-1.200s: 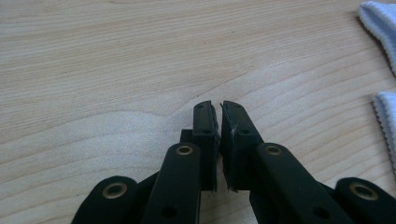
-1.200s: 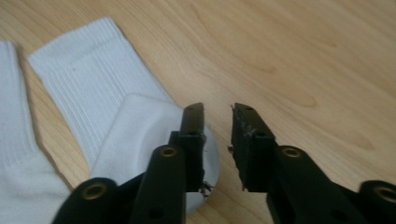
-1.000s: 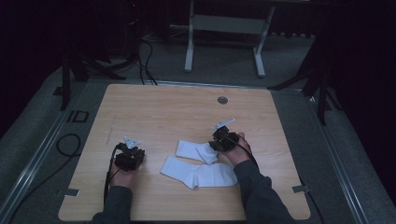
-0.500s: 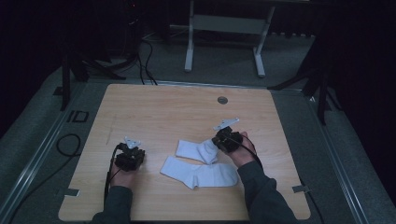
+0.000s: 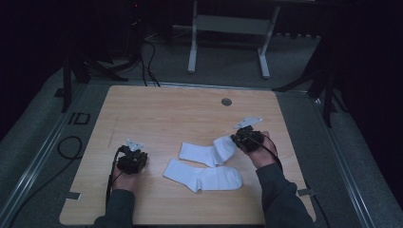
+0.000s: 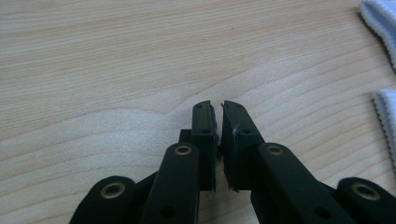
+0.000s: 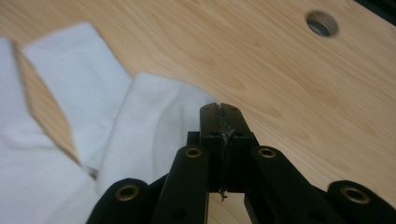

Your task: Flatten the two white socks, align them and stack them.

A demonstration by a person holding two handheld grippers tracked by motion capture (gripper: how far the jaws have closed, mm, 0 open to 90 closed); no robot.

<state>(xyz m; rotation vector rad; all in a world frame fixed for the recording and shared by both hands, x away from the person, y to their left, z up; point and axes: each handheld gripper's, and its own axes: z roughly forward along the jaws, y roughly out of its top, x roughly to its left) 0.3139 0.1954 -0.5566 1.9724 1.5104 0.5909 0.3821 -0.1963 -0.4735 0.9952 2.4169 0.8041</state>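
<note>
Two white socks lie on the wooden table (image 5: 157,114). The lower sock (image 5: 202,175) is flat, near the front. The upper sock (image 5: 202,152) lies behind it, and its right end rises to my right gripper (image 5: 234,140), which is shut on that end. In the right gripper view the jaws (image 7: 219,109) are pressed together at the edge of the upper sock (image 7: 154,121). My left gripper (image 5: 134,152) rests on the table left of the socks, shut with nothing in it (image 6: 218,109). Ribbed sock edges (image 6: 387,121) show at the right of the left gripper view.
A round cable hole (image 5: 226,101) sits in the table's far middle, also ahead of the right jaws as the hole (image 7: 321,22). Beyond the table stand a metal frame (image 5: 228,23) and dark stands. Cables (image 5: 66,147) lie on the floor at the left.
My right gripper has moved right and slightly back, drawing the upper sock's right end with it and stretching it out. The left gripper and the lower sock stay put.
</note>
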